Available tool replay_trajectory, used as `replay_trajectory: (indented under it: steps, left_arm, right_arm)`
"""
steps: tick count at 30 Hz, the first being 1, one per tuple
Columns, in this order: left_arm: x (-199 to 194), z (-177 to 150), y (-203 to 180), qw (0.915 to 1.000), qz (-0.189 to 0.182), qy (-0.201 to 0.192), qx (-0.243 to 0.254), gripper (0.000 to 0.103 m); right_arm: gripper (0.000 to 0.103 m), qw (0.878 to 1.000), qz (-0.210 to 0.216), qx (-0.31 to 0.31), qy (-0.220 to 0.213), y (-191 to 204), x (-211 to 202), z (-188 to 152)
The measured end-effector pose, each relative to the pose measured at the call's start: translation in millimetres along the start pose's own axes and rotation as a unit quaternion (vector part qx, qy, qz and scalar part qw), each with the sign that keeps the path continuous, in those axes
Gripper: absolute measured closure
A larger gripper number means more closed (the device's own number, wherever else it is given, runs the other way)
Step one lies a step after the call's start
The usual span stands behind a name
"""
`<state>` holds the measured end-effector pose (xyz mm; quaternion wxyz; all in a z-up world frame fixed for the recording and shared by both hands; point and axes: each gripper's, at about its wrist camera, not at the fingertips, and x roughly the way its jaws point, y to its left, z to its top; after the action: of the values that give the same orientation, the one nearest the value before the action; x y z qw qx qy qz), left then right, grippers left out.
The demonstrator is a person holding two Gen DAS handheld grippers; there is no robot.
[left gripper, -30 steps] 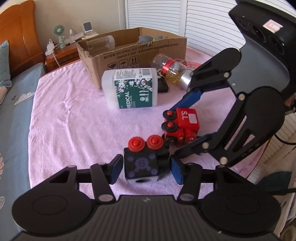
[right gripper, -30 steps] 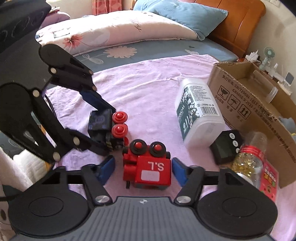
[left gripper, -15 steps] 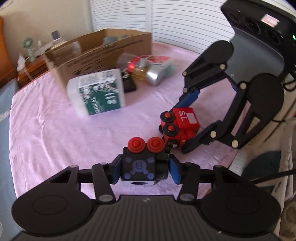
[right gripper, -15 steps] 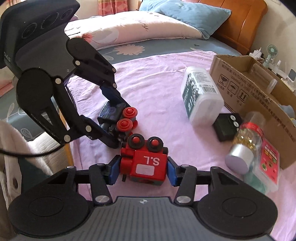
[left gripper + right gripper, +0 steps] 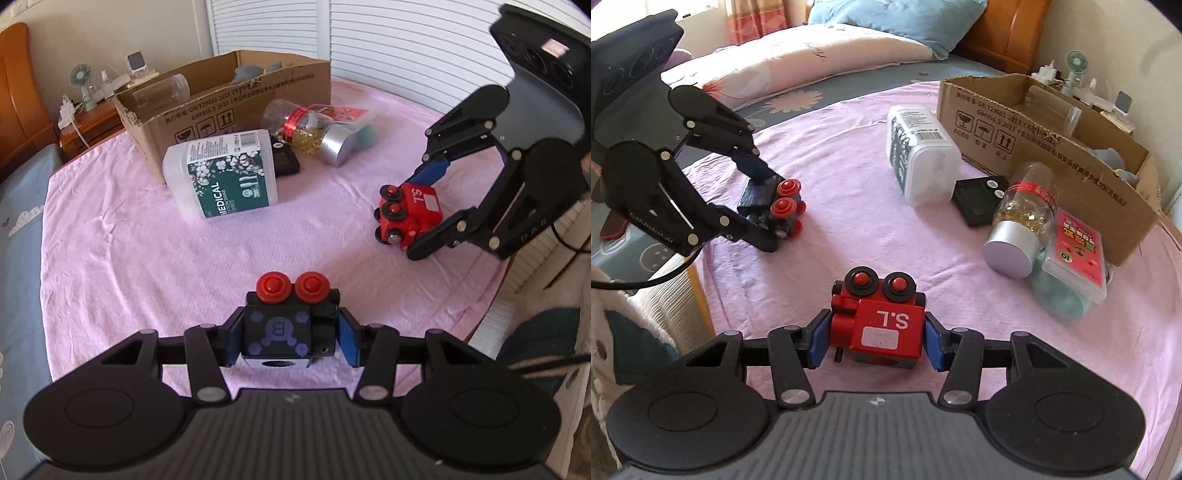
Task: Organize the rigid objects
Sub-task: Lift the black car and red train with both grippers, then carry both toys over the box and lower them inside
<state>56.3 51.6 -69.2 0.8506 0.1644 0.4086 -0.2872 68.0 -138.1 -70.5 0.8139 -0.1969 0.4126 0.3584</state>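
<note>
My left gripper [image 5: 290, 341] is shut on a black toy train car [image 5: 284, 328] with two red knobs, held over the pink cloth. It also shows in the right wrist view [image 5: 772, 205]. My right gripper [image 5: 873, 341] is shut on a red toy train car [image 5: 882, 323] marked S.L; it shows at the right in the left wrist view [image 5: 408, 214]. An open cardboard box [image 5: 229, 96] stands at the back, also seen in the right wrist view [image 5: 1045, 147].
A white medical swab tub [image 5: 221, 177], a small black device [image 5: 284, 162], a jar of yellow capsules [image 5: 314, 133] and a pink packet [image 5: 1078, 243] lie on the pink cloth [image 5: 147, 258] near the box. The bed edge is at right.
Both grippers have closed on their train cars and lifted them. The two cars have moved apart, the red one to the right, the black one to the left.
</note>
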Motion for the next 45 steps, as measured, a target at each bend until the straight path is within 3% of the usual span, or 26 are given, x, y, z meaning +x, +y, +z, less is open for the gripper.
replay_trajectory:
  steps: [12, 21, 31, 41, 43, 45]
  left_arm:
    - [1.9, 5.2, -2.6, 0.9994, 0.025, 0.015, -0.021, 0.052]
    - [-15.3, 23.6, 4.0, 0.9990, 0.022, 0.014, -0.036, 0.052]
    - [-25.5, 106.8, 40.5, 0.9972, 0.050, -0.017, -0.053, 0.052]
    - [17.2, 193.8, 76.3, 0.9920, 0.073, -0.057, -0.085, 0.052]
    - [27.9, 200.9, 82.0, 0.9898, 0.081, -0.063, -0.099, 0.047]
    - [34.4, 202.3, 87.0, 0.9872, 0.087, -0.069, -0.115, 0.008]
  right_arm:
    - [0.047, 1.000, -0.024, 0.017, 0.008, 5.0, 0.9, 4.0]
    - [0.047, 0.999, -0.049, 0.017, -0.001, -2.7, -15.4, 10.9]
    - [0.047, 0.993, -0.089, 0.034, -0.067, -42.2, -51.6, 48.3]
    - [0.047, 0.986, -0.116, 0.061, -0.107, -77.5, -61.9, 80.4]
    - [0.047, 0.985, -0.120, 0.065, -0.110, -81.1, -62.4, 83.8]
    - [0.047, 0.984, -0.119, 0.069, -0.112, -84.3, -63.2, 85.7]
